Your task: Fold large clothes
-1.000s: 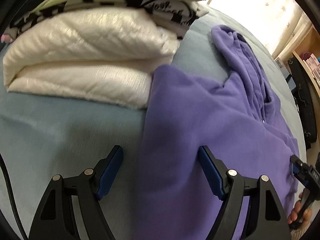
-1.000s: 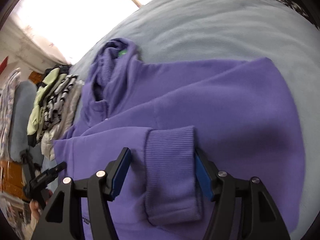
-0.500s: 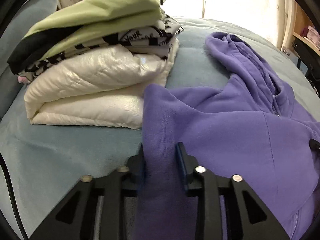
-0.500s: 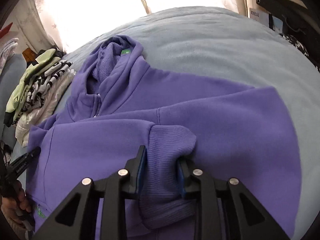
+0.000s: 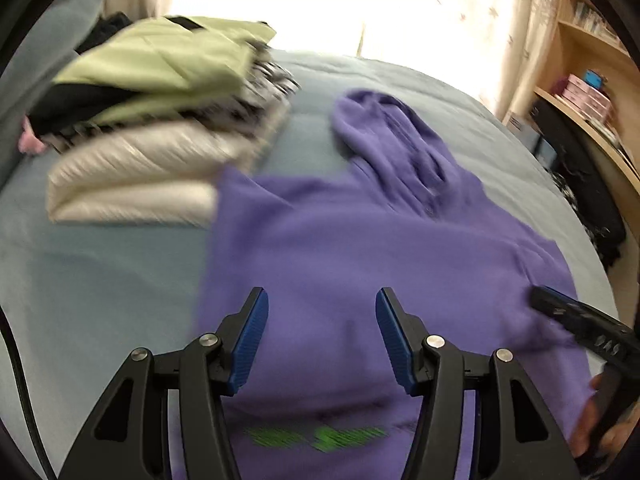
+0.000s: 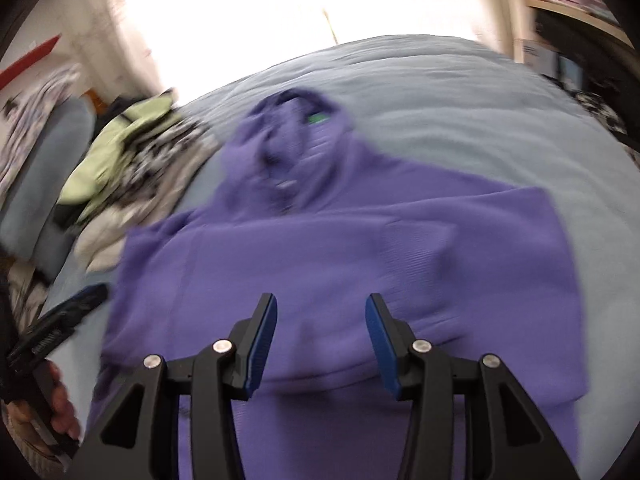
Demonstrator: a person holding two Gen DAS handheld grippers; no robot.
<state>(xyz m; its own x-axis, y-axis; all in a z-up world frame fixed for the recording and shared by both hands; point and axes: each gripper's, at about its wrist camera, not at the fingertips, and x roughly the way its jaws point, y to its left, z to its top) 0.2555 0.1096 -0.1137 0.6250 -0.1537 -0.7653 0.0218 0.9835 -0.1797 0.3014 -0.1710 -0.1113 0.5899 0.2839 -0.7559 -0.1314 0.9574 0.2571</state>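
The purple fleece hoodie lies spread flat on the pale blue bedspread, just beside the stack of folded clothes (cream quilted jacket at the bottom, a striped piece, pale green on top), with its near shoulder touching the cream jacket. The hood points away from the camera, level with the stack; in the right wrist view a ribbed cuff lies folded in over the chest.

The left gripper hangs above the hoodie's lower body, on the side nearer the stack. Its jaws have just been opening and now stand moderately apart, with nothing between the blue pads. The right gripper hangs above the hoodie on the side further from the stack. Its jaws too have just been opening, and they are empty, the fabric lying free below.

Both sleeves look to be laid inward, so the step in hand is probably the fold of the body. To do it well, each claw should take the bottom hem, one at the corner nearer the stack and one at the far corner. Pinch both layers of fleece, lift evenly, and carry the hem towards the hood without dragging the tucked cuff loose. Both pictures are blurred, so the hem's exact edge cannot be made out
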